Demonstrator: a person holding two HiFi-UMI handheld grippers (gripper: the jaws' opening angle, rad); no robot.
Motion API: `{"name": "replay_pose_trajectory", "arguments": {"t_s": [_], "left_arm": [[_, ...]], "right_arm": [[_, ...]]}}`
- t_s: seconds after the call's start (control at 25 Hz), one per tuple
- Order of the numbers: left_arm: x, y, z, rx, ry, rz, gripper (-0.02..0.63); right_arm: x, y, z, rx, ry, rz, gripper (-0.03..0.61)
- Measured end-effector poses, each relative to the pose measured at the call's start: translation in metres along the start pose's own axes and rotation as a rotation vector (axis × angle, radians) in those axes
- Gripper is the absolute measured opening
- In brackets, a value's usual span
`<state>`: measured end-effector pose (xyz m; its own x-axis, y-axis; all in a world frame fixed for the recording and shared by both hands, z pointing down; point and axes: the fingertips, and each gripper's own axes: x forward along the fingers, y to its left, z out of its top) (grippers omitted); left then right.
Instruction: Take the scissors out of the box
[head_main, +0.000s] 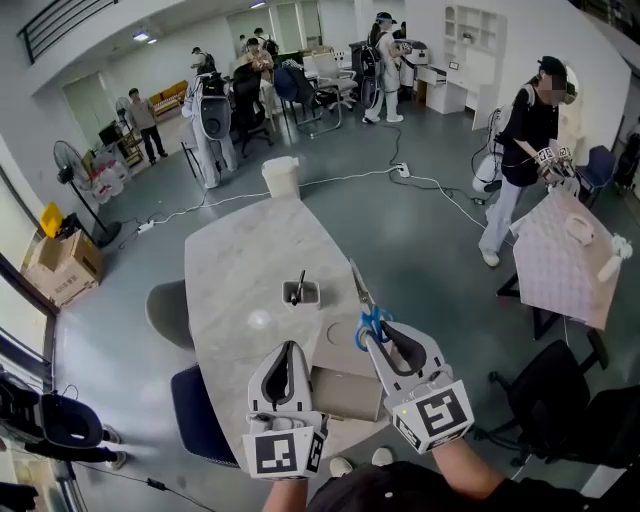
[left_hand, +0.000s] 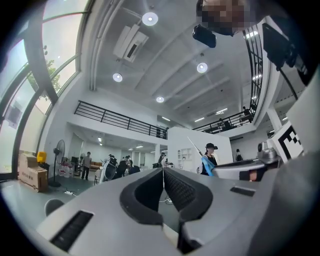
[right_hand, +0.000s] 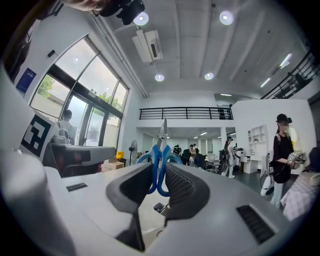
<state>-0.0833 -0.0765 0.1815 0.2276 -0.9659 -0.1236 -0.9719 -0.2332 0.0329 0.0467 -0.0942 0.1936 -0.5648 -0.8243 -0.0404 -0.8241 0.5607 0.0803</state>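
Note:
My right gripper (head_main: 374, 331) is shut on the blue handles of the scissors (head_main: 366, 308), held up above the table with the blades pointing away from me. In the right gripper view the scissors (right_hand: 159, 159) stand upright between the pads, blade tips up. A cardboard box (head_main: 345, 392) lies on the near end of the table, under and between both grippers. My left gripper (head_main: 291, 347) is beside it to the left, its jaws closed together with nothing between them (left_hand: 163, 172). Both grippers point upward, away from the table.
The pale marble table (head_main: 240, 270) carries a small grey pen holder (head_main: 301, 292) at its middle and a white container (head_main: 281, 176) at its far end. Chairs (head_main: 190, 410) stand at the left. A second table with a checked cloth (head_main: 560, 265) is at right, with a person beside it.

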Motion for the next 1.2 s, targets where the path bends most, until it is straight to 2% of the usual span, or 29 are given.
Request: {"name": "replay_pose_trajectory", "arguments": {"t_s": [0.48, 1.2], "left_arm": [[-0.009, -0.001, 0.011, 0.017, -0.017, 0.022, 0.017], [-0.02, 0.007, 0.004, 0.026, 0.0, 0.04, 0.017]], "right_arm": [[-0.012, -0.01, 0.015, -0.006, -0.062, -0.041, 0.077], [-0.014, -0.005, 0.011, -0.028, -0.056, -0.062, 0.077]]}}
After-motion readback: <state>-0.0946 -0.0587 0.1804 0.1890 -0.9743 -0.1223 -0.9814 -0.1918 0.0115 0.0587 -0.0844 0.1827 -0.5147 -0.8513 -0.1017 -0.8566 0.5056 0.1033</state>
